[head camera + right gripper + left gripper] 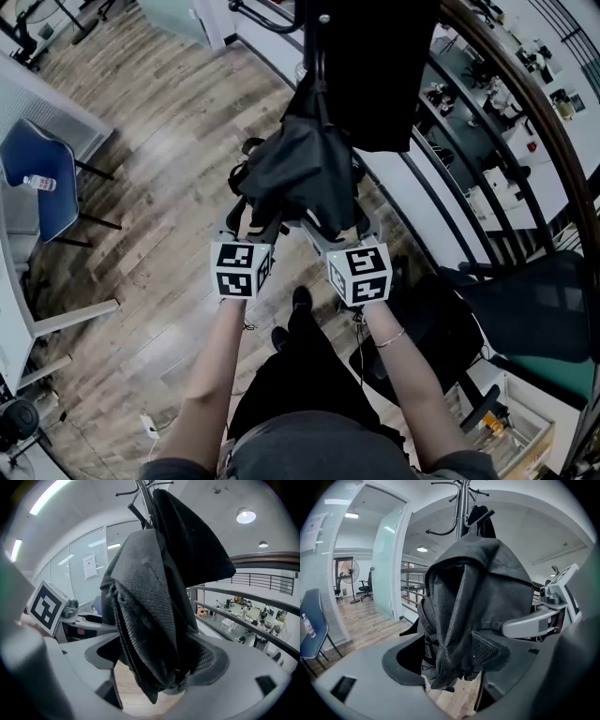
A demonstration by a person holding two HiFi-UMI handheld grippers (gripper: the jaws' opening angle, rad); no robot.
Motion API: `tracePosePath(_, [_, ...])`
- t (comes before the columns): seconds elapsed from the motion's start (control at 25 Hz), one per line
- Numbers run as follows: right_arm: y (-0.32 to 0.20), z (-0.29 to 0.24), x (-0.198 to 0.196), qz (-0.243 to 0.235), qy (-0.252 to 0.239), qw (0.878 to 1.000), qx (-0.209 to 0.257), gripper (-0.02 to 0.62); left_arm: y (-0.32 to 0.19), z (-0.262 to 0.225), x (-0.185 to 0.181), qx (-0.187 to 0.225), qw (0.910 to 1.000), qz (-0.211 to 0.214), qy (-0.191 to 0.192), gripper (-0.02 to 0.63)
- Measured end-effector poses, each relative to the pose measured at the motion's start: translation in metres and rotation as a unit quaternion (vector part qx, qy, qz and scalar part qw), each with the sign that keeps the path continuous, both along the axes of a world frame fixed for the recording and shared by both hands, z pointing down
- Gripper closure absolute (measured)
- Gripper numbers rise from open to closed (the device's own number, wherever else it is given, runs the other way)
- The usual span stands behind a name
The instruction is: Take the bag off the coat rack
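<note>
Note the bag (478,588) hanging from an upper hook of the coat rack (461,508), close against the rack's pole, with its long axis dropping straight down from that hook. Find the left tool (445,660) and the right tool (157,660) both well below the hook, side by side at the bag's bottom end and about equally near it. Read both as spread wide, with the sagging cloth between the jaws, one pad against it and no squeeze apparent. Judge the way off the rack to be upward: probably take hold of the bottom end, raise it until the top attachment, not clearly seen here, clears the hook tip, then draw away from the pole. Mind the dark coat (192,541) hung on the same rack just behind the bag, which could snag or come along.
</note>
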State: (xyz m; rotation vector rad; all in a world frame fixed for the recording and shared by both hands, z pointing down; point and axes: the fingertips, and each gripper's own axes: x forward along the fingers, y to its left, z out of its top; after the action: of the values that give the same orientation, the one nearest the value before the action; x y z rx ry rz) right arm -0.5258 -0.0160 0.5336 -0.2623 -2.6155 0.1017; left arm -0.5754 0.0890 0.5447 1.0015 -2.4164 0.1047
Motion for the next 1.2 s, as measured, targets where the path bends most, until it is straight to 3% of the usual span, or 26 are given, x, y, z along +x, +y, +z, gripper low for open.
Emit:
tracePosePath(0.2, [-0.005,0.001,-0.009,0.004,-0.009,1.000,-0.010,0.228,-0.016,0.005,-0.006,0.000,0.9997,0.024,0.006,0.310])
tracePosePath(0.4, [-0.004,-0.001,-0.020,0.016,-0.028,0.999,-0.001,0.402,-0.024,0.006,-0.016,-0.006,0.9993,0.037,0.001,0.313])
tracePosePath(0.56, [-0.010,-0.003,-0.019,0.027,-0.031,0.999,0.013,0.434,-0.036,0.006,-0.007,-0.023,0.9969,0.075,-0.003,0.395])
tracePosePath(0.76, [-0.006,-0.005,-0.017,0.006,-0.031,0.999,0.031,0.523,-0.044,0.004,0.004,-0.033,0.9945,0.098,-0.013,0.485])
tracePosePath(1.2, [0.008,-0.026,0.007,-0.007,-0.035,0.997,0.069,0.549,-0.034,-0.018,0.043,-0.029,0.9939,0.106,-0.006,0.534])
